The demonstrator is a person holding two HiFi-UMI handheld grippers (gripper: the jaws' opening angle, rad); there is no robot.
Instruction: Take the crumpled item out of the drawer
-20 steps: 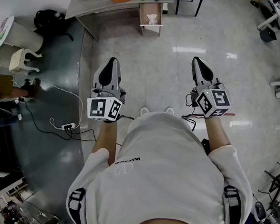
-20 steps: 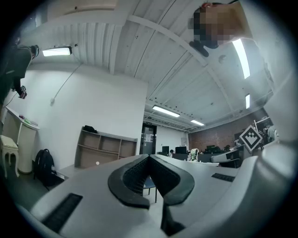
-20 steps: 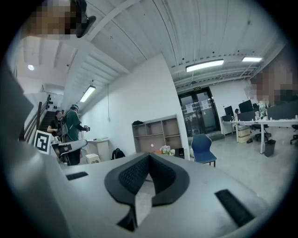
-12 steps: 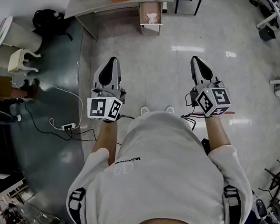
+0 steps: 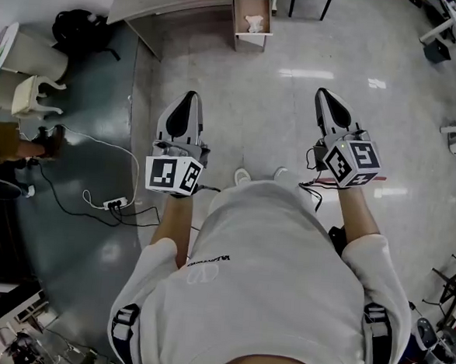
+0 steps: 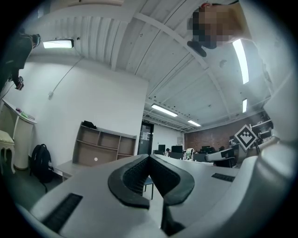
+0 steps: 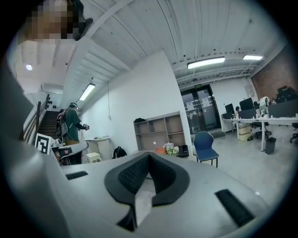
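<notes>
Workroom surroundings: floor items and far-wall furniture.
Black backpack (image 5: 81, 31) on dark floor near a white stool (image 5: 33, 97); white power strip (image 5: 111, 205) with trailing black cables; blue chair (image 7: 205, 143) on pale floor; open shelf unit (image 7: 158, 130) against white wall; person in green (image 7: 72, 124) by stairs (image 7: 45, 124).

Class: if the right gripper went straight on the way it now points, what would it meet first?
Nothing close: the right gripper, fingers shut and empty, points over bare floor. First in line seems to be the desk, left of the blue chair; depth is unclear.
</notes>
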